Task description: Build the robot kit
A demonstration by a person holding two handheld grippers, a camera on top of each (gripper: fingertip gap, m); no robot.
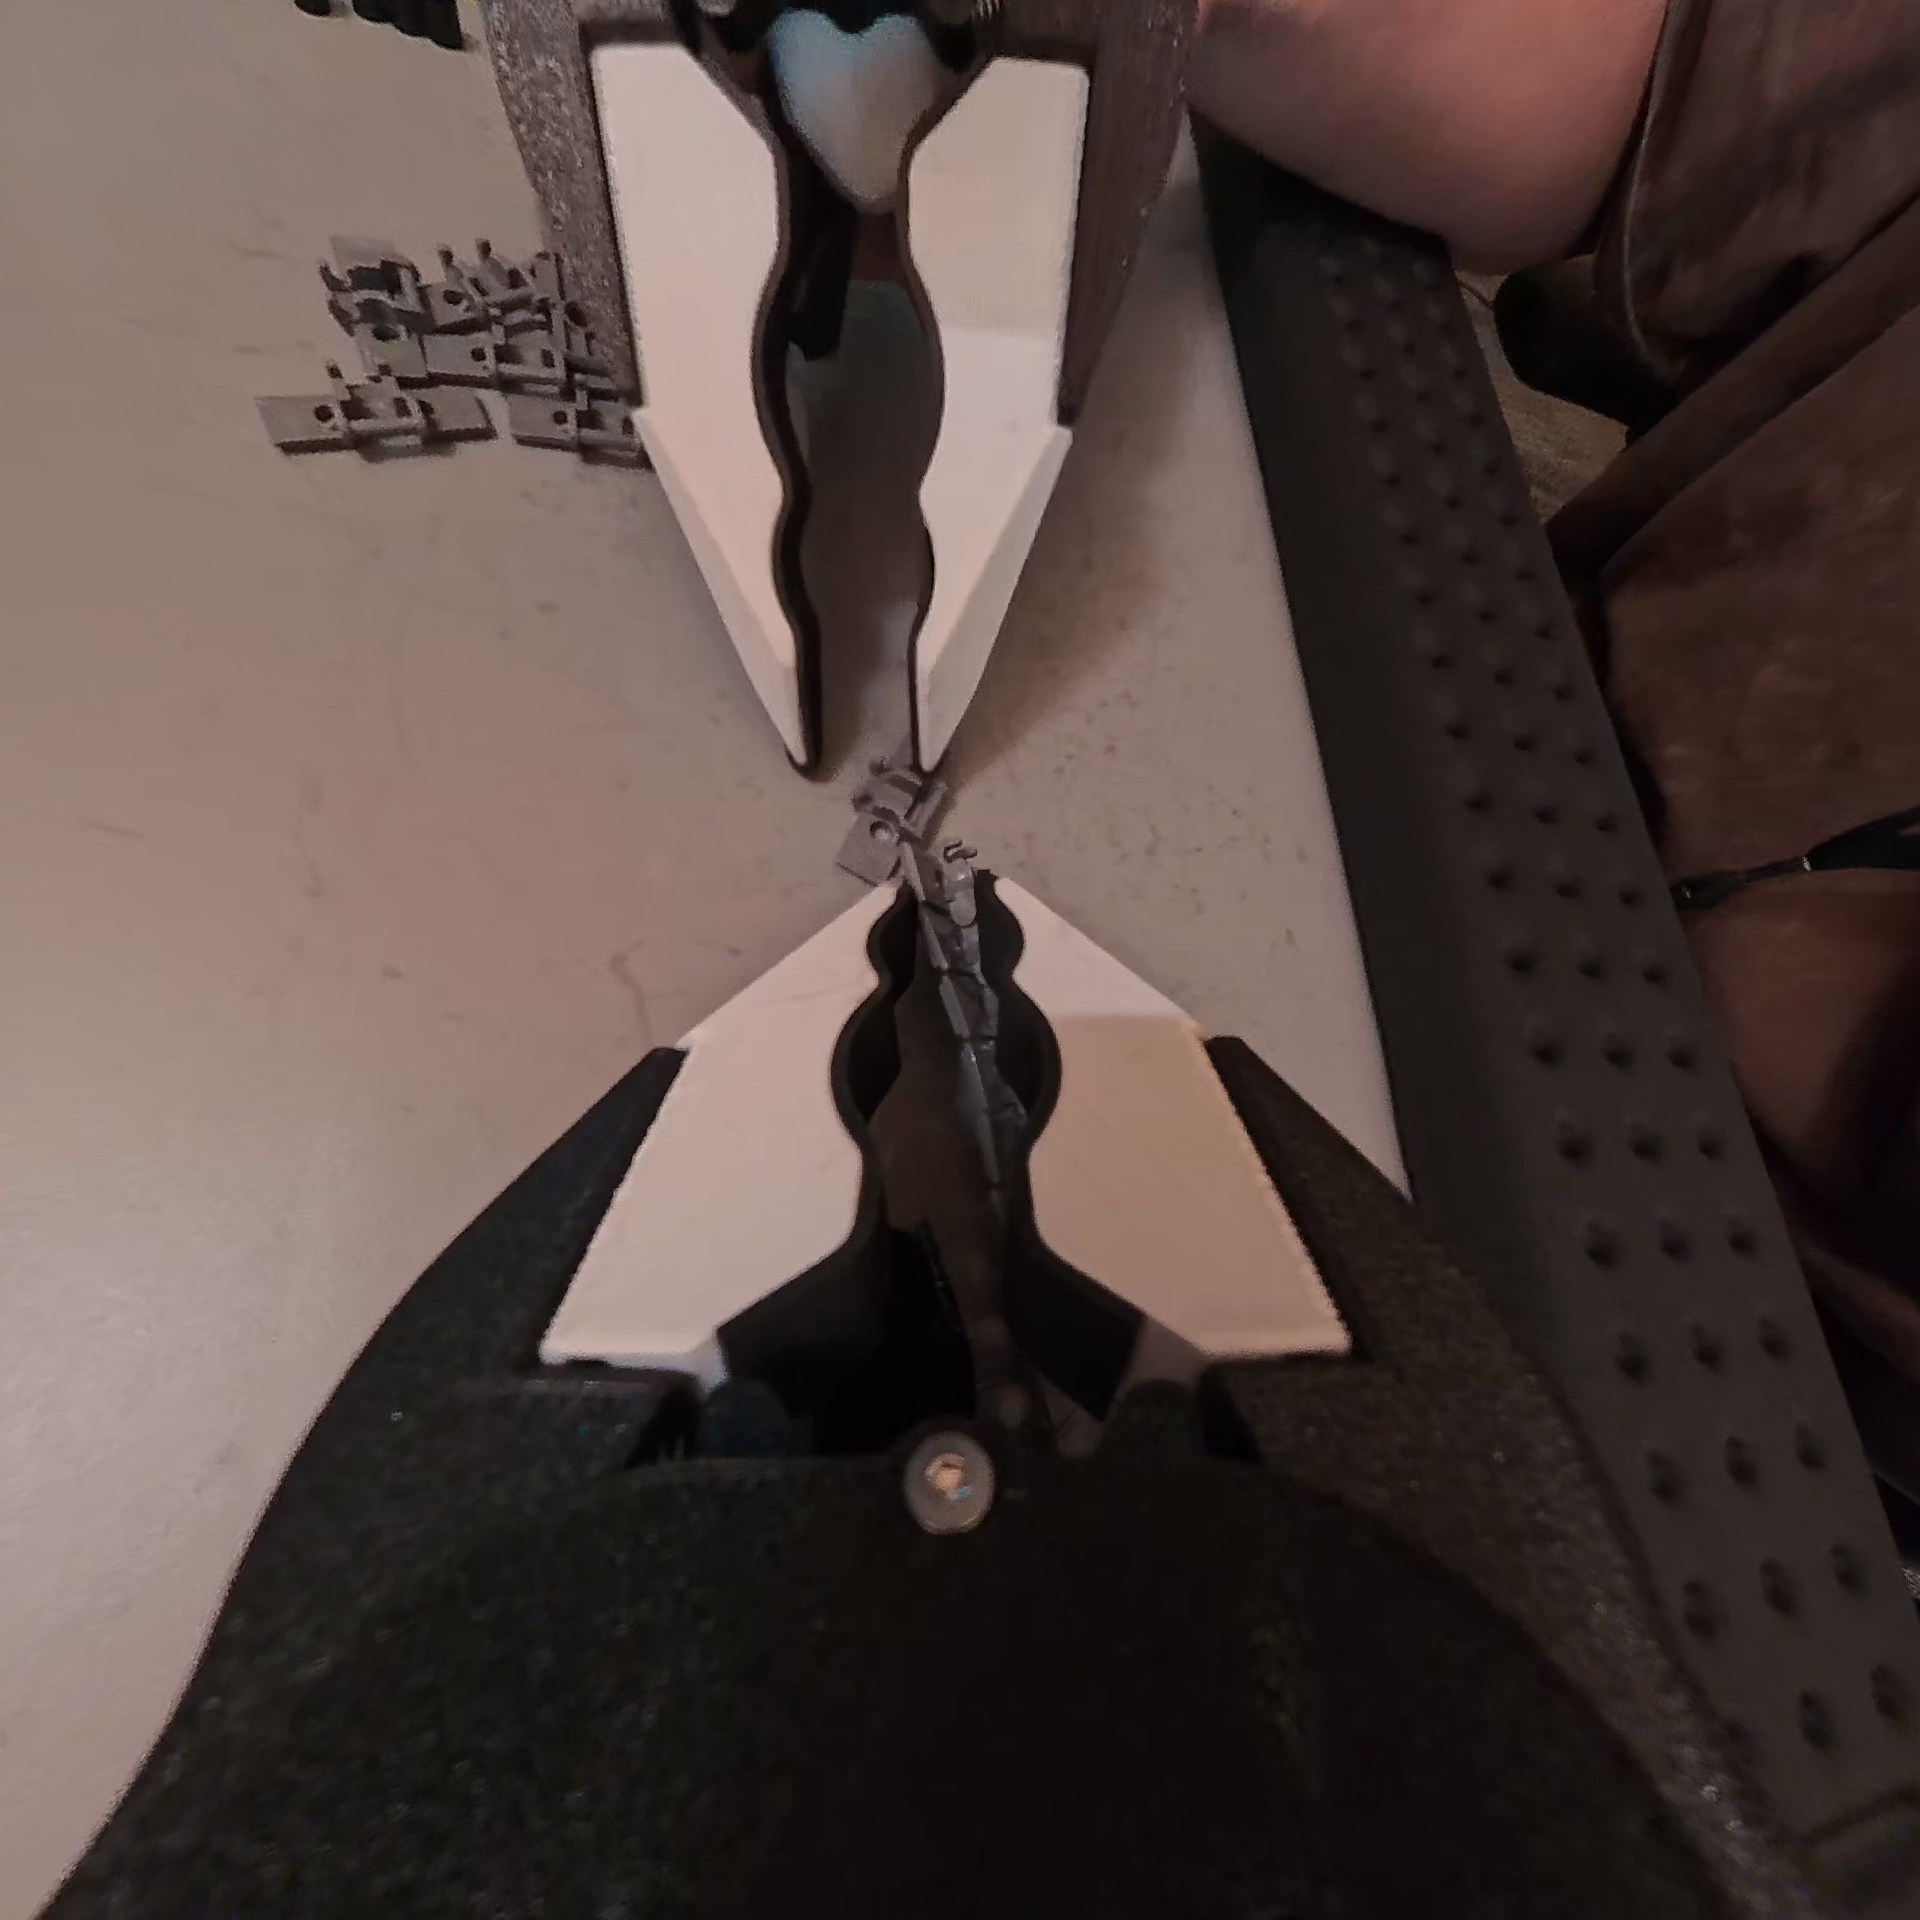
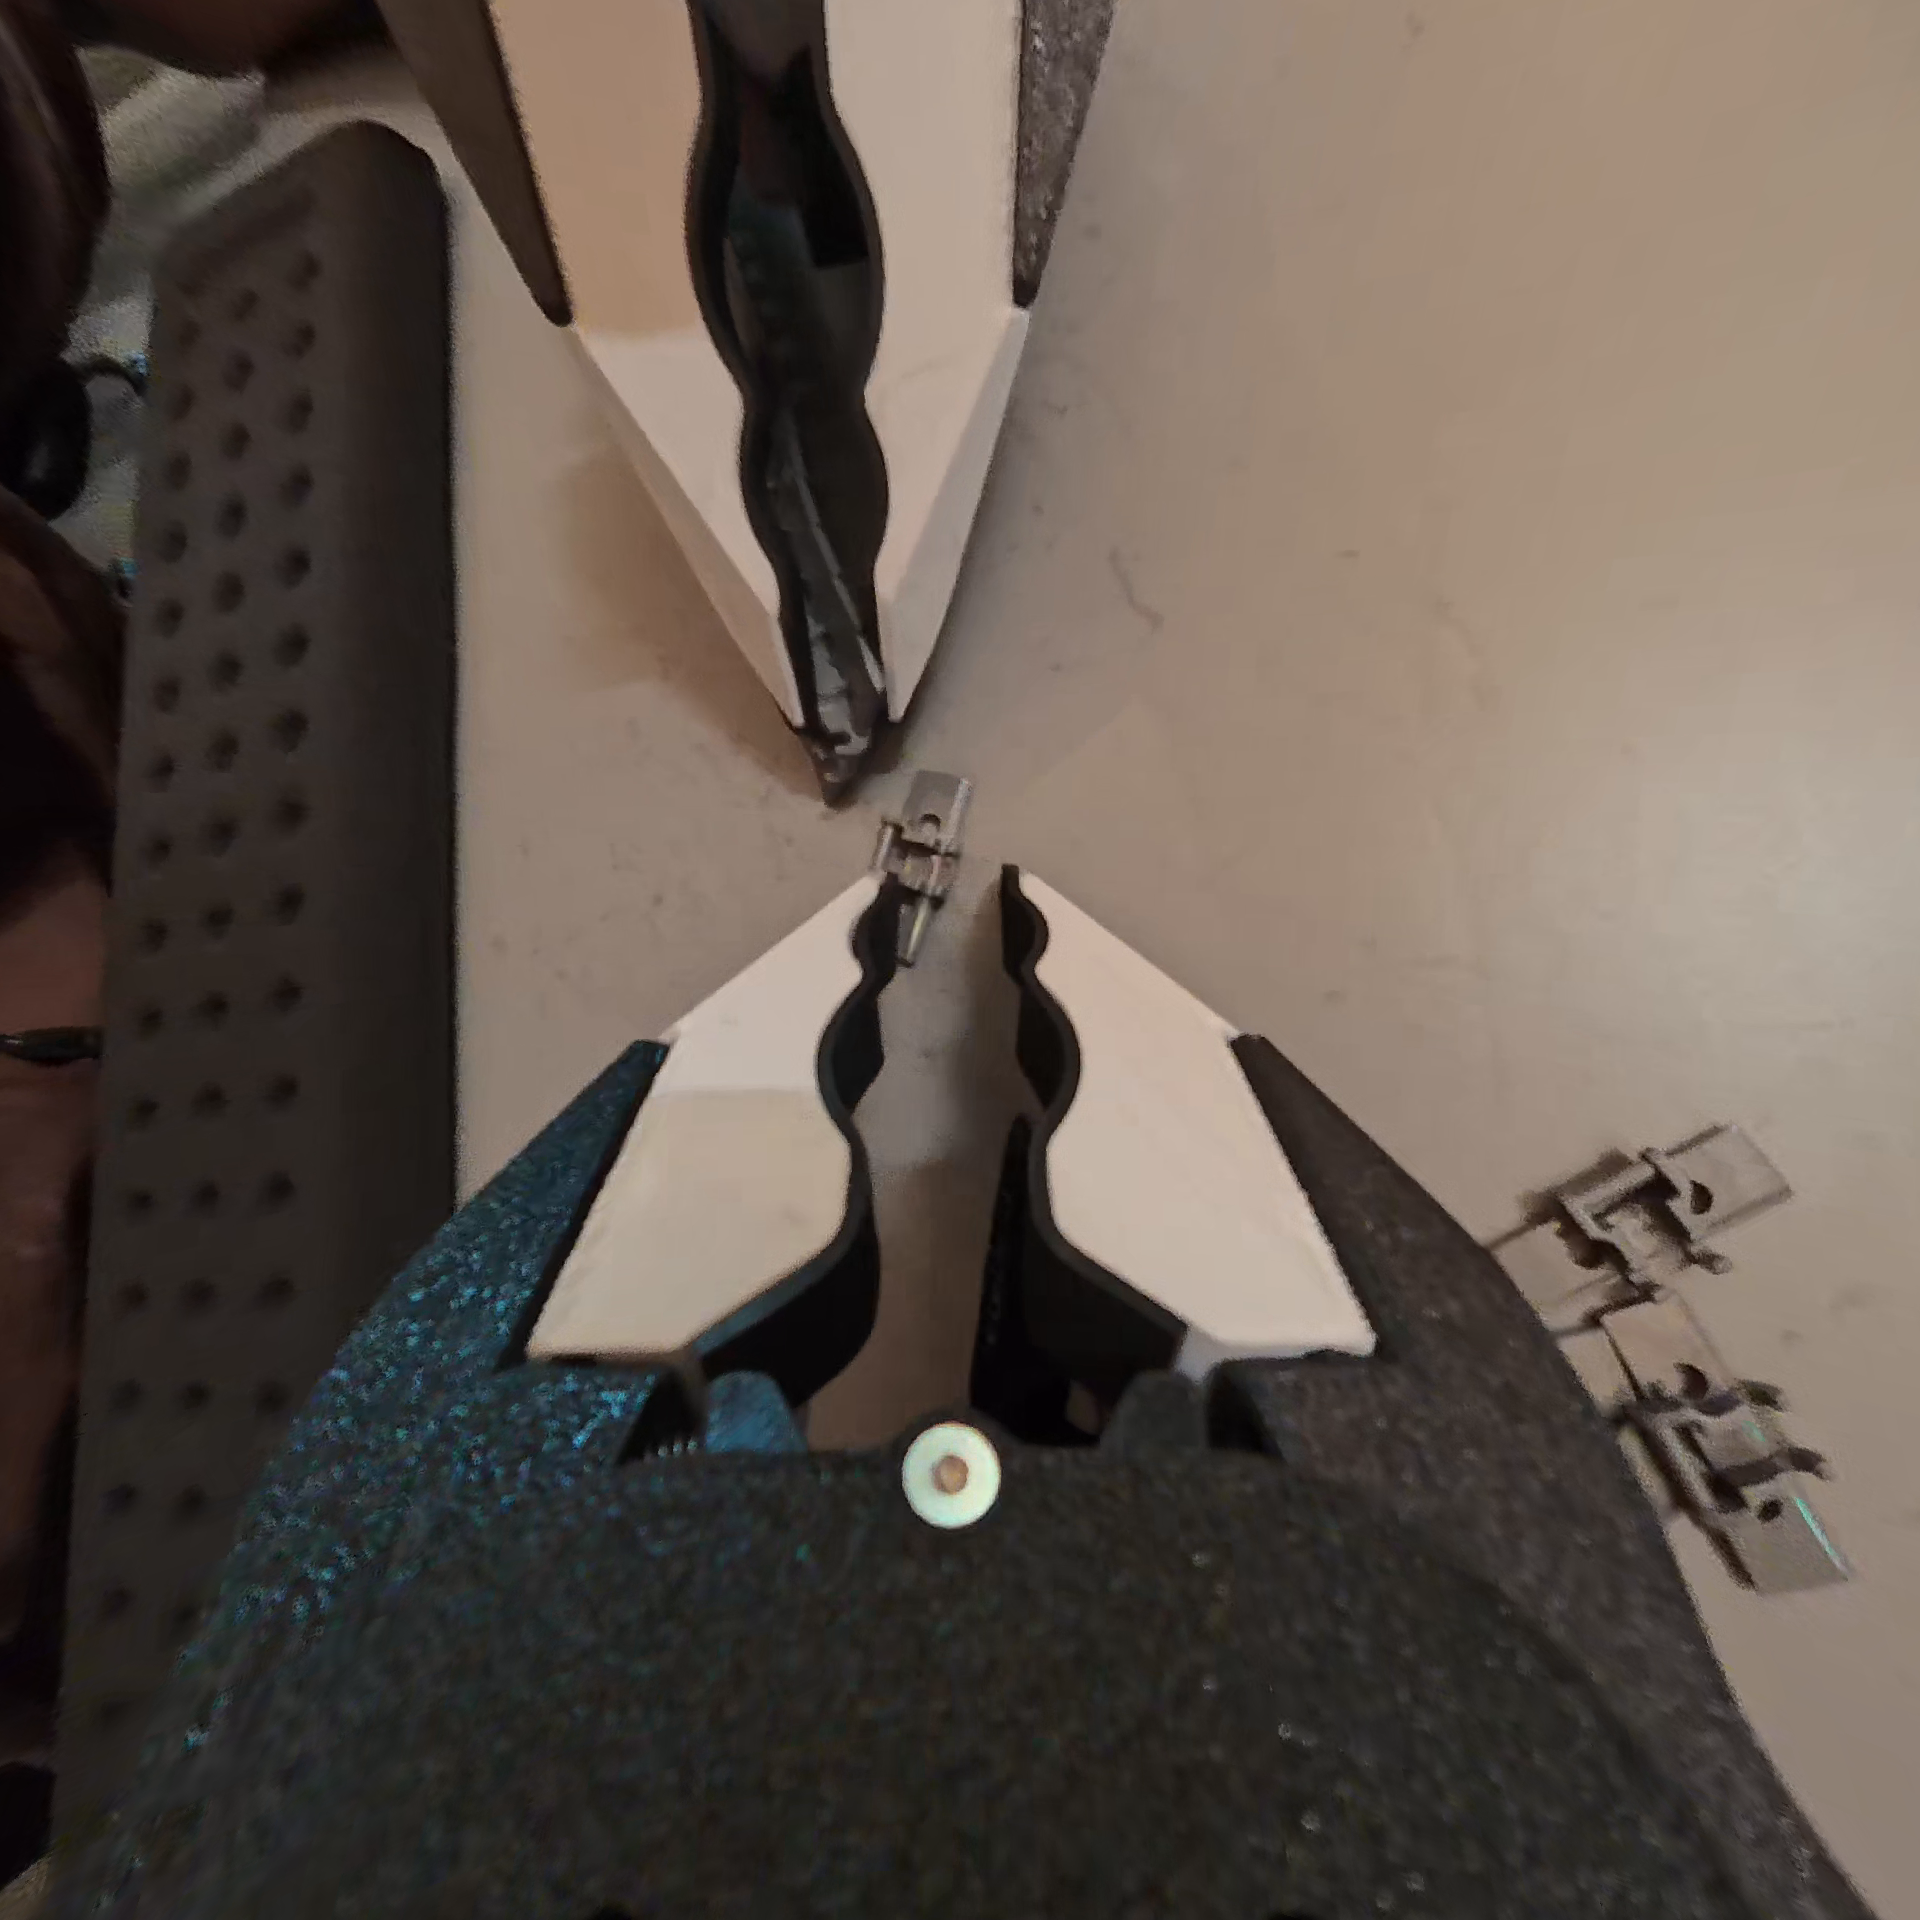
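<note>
My left gripper [image 1: 930, 894] is shut on a chain of small grey links [image 1: 971, 1039] that runs back between its fingers. One more grey link [image 1: 885, 823] sits at the chain's front end, between the two gripper tips; I cannot tell whether it is joined to the chain. My right gripper [image 2: 940, 878] is open, and that link [image 2: 928, 831] rests against its left fingertip [image 2: 868, 899], partly inside the gap. The two grippers point at each other, tip to tip, over the white table [image 1: 312, 831]. The left gripper [image 2: 842, 769] also shows at the top of the right wrist view.
A pile of several loose grey links [image 1: 447, 353] lies on the table; some of them [image 2: 1683, 1351] show beside my right gripper. A dark perforated strip [image 1: 1507, 831] runs along the table edge and also shows in the right wrist view [image 2: 260, 727]. A person's arm [image 1: 1455, 125] is beyond it. Left and right tips are no more than a few centimetres apart.
</note>
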